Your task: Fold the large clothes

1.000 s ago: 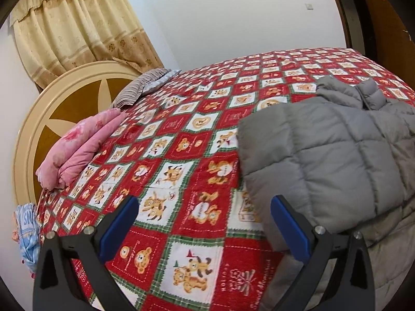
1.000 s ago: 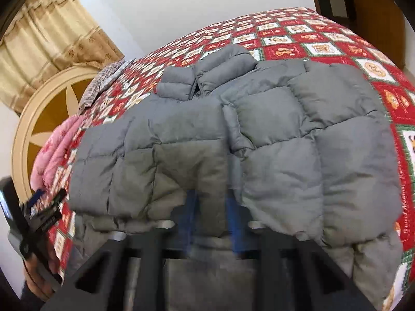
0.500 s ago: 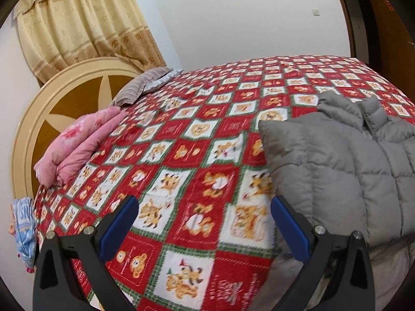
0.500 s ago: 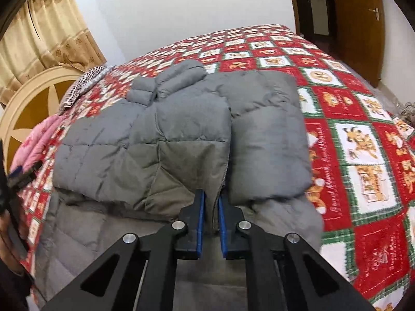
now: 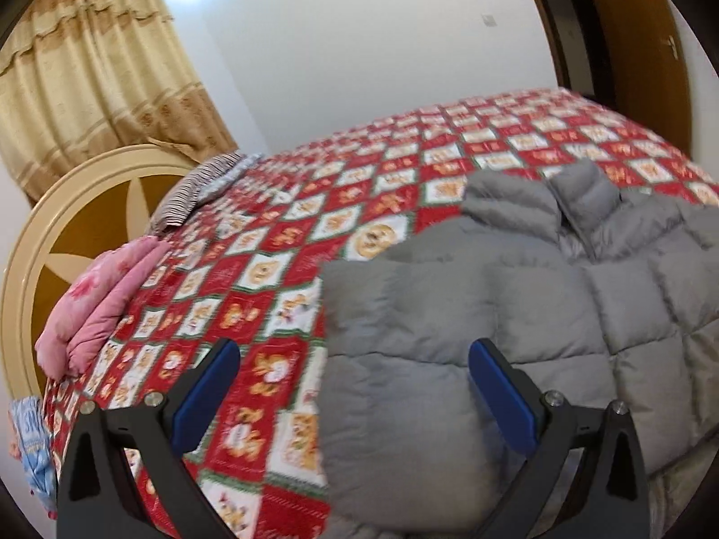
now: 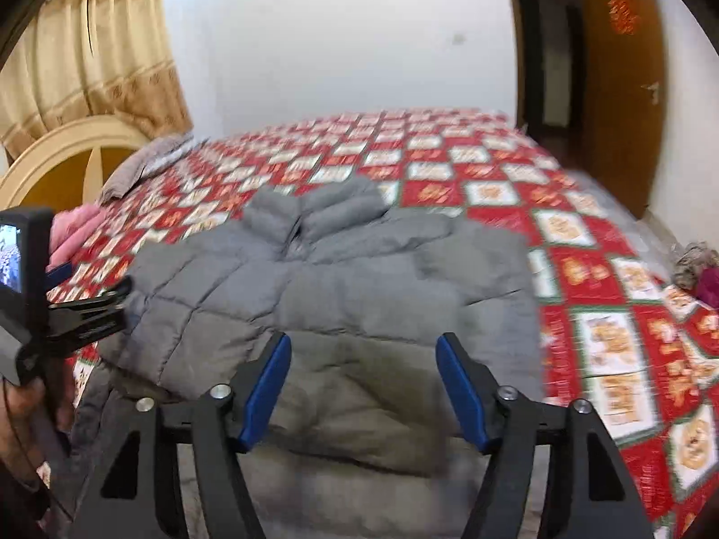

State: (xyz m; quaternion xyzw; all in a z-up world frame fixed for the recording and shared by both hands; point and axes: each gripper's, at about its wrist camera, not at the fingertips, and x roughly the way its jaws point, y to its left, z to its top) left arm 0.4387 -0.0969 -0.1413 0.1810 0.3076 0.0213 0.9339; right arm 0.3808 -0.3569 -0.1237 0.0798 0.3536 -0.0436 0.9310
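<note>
A grey puffer jacket [image 6: 341, 287] lies on the bed with both sides folded in over its middle and its collar [image 6: 314, 211] pointing away. It also shows in the left wrist view [image 5: 517, 296]. My right gripper [image 6: 361, 359] is open and empty above the jacket's near hem. My left gripper [image 5: 352, 368] is open and empty over the jacket's left edge. The left gripper's body [image 6: 58, 314] shows at the left of the right wrist view.
The bed has a red quilt with cartoon squares [image 5: 314, 233]. A pink folded blanket [image 5: 99, 296] and a striped pillow [image 5: 197, 188] lie by the round headboard [image 5: 58, 215]. A wooden door [image 6: 624, 85] stands at the right. A cloth pile [image 6: 696, 269] sits at the bed's right edge.
My right gripper has let go of the jacket fold and opened, pulling back. My left gripper has swung right, staying open, so the jacket fills more of its view.
</note>
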